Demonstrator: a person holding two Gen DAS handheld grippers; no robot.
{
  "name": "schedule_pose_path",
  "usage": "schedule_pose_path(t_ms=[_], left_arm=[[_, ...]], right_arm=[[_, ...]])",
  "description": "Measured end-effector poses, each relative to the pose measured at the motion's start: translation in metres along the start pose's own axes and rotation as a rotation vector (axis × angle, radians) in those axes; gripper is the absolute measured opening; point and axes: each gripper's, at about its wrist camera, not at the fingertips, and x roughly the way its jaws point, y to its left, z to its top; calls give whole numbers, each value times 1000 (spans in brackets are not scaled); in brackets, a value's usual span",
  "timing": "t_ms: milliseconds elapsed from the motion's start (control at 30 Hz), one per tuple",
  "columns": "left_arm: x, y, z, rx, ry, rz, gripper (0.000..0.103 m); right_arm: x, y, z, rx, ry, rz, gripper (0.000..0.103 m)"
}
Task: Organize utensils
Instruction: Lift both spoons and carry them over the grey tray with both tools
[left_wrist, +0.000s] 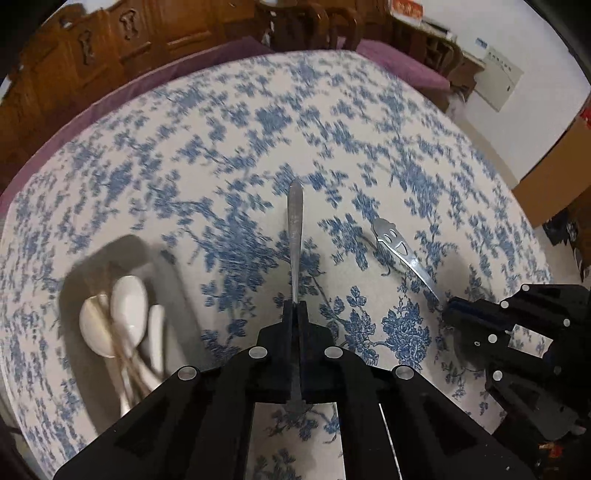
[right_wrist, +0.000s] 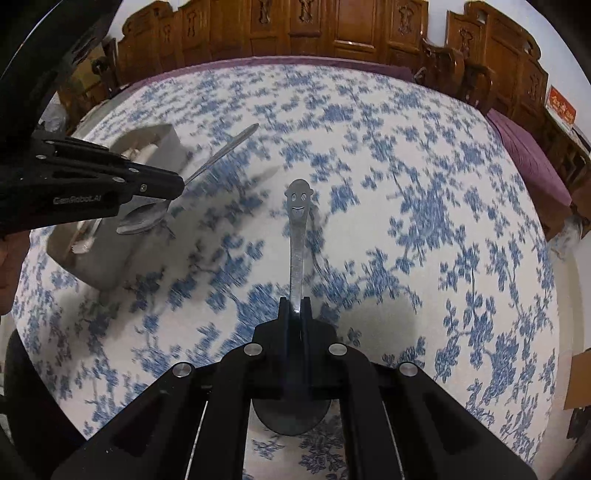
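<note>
My left gripper (left_wrist: 295, 308) is shut on a plain steel spoon (left_wrist: 294, 221), handle pointing forward above the table; it also shows in the right wrist view (right_wrist: 221, 151) with its bowl hanging below the left gripper (right_wrist: 177, 184). My right gripper (right_wrist: 295, 306) is shut on a steel spoon with a smiley-face handle (right_wrist: 297, 221), bowl behind the fingers; it shows in the left wrist view (left_wrist: 402, 254), held by the right gripper (left_wrist: 448, 308). A grey utensil tray (left_wrist: 173, 295) at lower left holds white ceramic spoons (left_wrist: 127, 302) and chopsticks.
A round table with a blue floral cloth (left_wrist: 258, 122) fills both views. Carved wooden chairs (right_wrist: 332, 29) stand along the far edge. A cardboard box (left_wrist: 554, 177) stands on the floor at the right. The tray also shows at the left in the right wrist view (right_wrist: 107, 258).
</note>
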Motion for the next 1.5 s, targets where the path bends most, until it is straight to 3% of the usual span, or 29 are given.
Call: schedule_pose_path(t_ms=[500, 900, 1433, 1500], left_arm=[[-71, 64, -35, -92, -115, 60, 1], [-56, 107, -73, -184, -82, 86, 2], [-42, 130, -88, -273, -84, 78, 3], [-46, 131, -90, -280, -93, 75, 8]], right_arm=[[-32, 59, 37, -79, -76, 49, 7], [-39, 106, 57, -147, -102, 84, 7], [-32, 133, 70, -187, -89, 97, 7], [-30, 135, 70, -188, -86, 100, 7]])
